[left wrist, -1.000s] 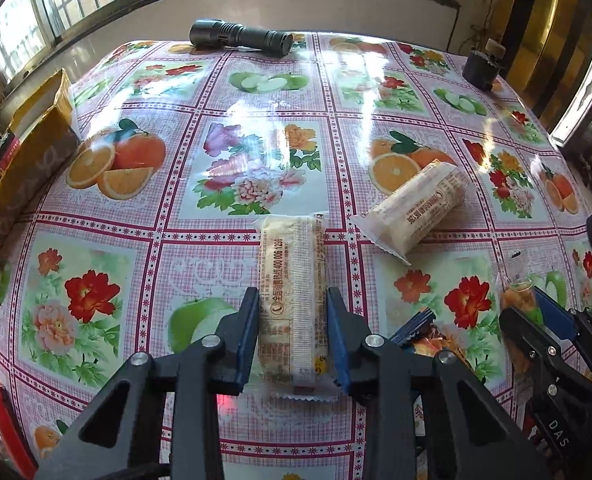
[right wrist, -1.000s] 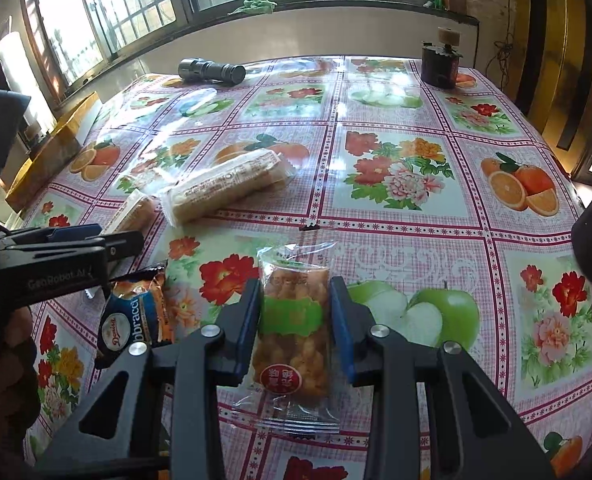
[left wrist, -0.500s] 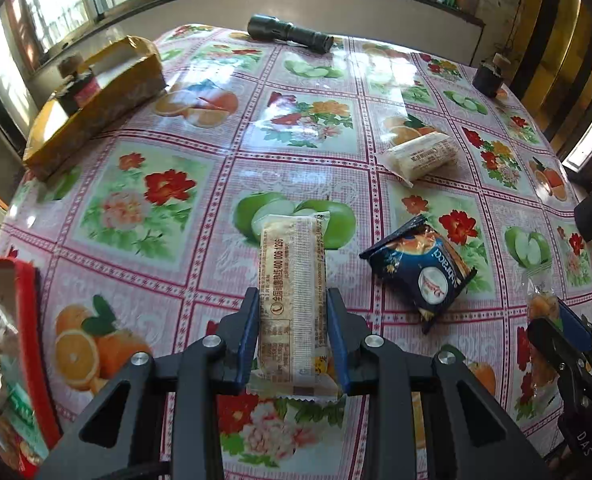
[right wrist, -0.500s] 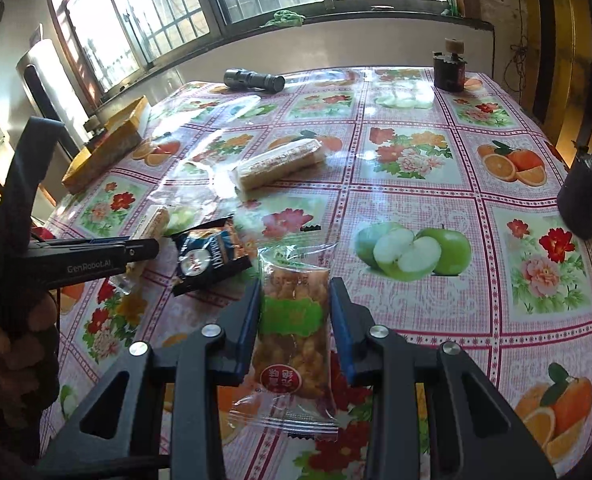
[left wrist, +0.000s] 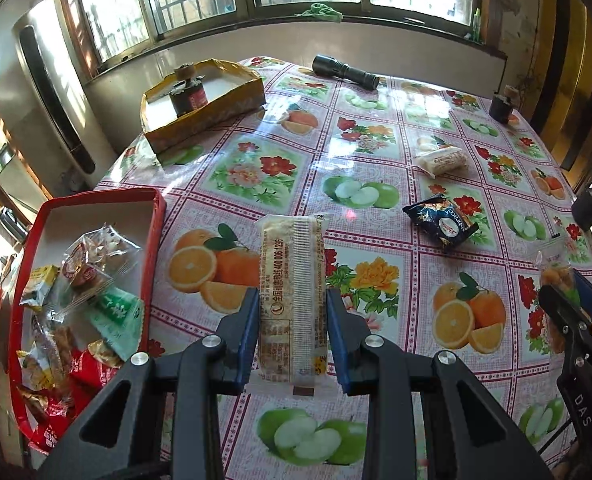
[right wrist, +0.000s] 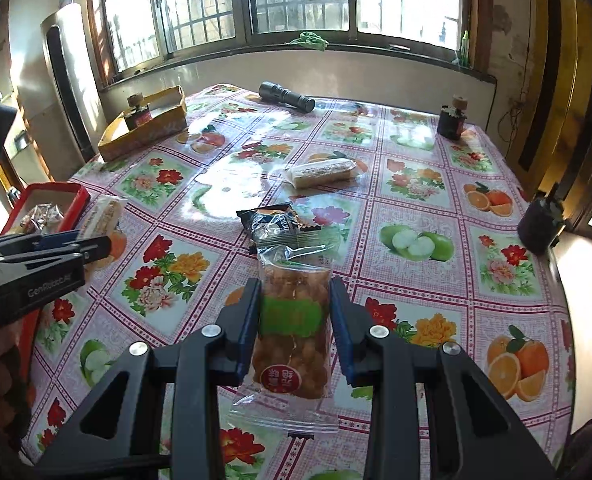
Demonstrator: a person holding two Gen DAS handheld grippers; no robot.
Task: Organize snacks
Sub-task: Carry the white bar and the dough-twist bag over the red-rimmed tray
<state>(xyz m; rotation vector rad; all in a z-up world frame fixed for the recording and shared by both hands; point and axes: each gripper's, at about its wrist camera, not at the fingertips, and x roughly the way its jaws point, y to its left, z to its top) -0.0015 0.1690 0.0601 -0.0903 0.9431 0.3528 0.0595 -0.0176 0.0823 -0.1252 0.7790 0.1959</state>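
Left gripper (left wrist: 293, 320): jaws clamped on pale wafer bar (left wrist: 292, 280), held above the tablecloth (left wrist: 375, 152), now nearer the red tray (left wrist: 154, 248) than 0.5 s ago.
Right gripper (right wrist: 294, 320): jaws clamped on peanut snack pack (right wrist: 294, 320), raised higher, right of the tray.
Dark blue packet (left wrist: 439, 222): unmoved, far right of the tray.

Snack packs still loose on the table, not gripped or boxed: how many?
2. A pale bar lies mid-table toward the far side; a dark bag lies nearer, just ahead of the right tongs. Nothing else loose shows, though the tools could hide some.
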